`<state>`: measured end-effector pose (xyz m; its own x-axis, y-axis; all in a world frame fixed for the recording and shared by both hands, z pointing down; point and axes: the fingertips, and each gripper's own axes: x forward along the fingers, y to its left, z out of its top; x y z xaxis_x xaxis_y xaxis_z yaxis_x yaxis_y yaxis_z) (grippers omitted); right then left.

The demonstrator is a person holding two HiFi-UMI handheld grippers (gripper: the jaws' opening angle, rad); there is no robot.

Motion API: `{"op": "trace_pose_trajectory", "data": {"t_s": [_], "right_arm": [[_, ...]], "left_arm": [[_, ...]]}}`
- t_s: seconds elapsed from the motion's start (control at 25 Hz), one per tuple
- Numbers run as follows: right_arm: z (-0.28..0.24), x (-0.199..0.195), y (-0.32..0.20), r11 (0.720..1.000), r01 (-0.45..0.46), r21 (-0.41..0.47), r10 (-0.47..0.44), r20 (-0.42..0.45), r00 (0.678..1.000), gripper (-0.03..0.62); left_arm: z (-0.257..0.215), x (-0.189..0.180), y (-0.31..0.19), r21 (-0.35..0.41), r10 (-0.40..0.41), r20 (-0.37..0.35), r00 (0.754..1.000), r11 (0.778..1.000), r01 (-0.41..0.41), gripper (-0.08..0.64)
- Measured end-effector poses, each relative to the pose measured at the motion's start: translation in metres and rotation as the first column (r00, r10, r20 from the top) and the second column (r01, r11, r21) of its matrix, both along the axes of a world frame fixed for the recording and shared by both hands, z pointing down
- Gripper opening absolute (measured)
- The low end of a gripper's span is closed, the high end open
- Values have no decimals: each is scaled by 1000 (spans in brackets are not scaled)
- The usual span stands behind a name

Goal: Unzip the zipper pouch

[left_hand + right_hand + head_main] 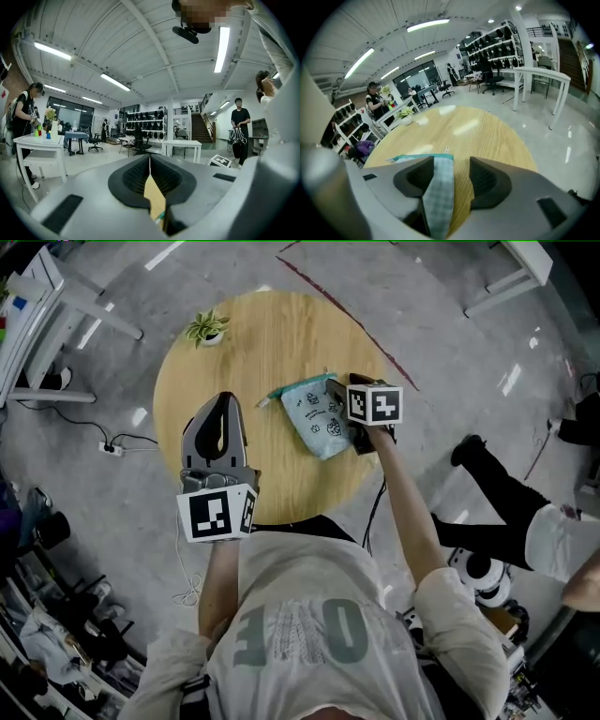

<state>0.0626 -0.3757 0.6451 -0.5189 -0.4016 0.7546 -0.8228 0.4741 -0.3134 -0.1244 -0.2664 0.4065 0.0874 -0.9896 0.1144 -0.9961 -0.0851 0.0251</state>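
Teal pouch [439, 192] is lying unpinched between the right gripper's [459, 180] parted jaws; left gripper [225, 407] is hovering shut, empty, well aside. Likely next: clamping it before unzipping.

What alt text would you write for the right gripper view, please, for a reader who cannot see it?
The right gripper, jaws open, straddles the edge of a teal checked zipper pouch, which rests against one jaw and clear of the other. It lies on a round wooden table with a small potted plant at the far edge.
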Motion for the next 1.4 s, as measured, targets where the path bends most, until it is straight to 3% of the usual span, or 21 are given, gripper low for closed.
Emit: {"op": "trace_pose_trajectory", "data": {"t_s": [0.04,0.32,0.48,0.68,1.08,1.24,1.4], "right_arm": [[2,-1,1,1000,7,6,-7,-21,1000,243],[4,-2,3,1000,-19,-3,19,-11,1000,204],[10,-8,10,998,-13,-64,15,35,999,109],[5,-13,11,996,-29,-81,37,92,995,63],[-50,-7,4,990,-11,138,7,31,1000,37],[-85,-2,1,968,-13,250,11,9,1000,35],[-127,3,1,922,-3,386,13,-22,1000,34]], "left_arm": [[3,-1,-1,-6,-2,-1,1000,1000,2,31],[11,-1,-11,-15,2,-8,1000,1000,-2,31],[12,2,-15,-17,11,-10,1000,1000,-11,31],[12,3,-16,-12,11,-14,1000,1000,-11,31],[-7,3,-4,34,4,-9,1000,999,-4,31],[-22,4,5,69,-2,-3,1000,998,2,31],[-43,2,18,121,-11,4,1000,993,11,31]]}}
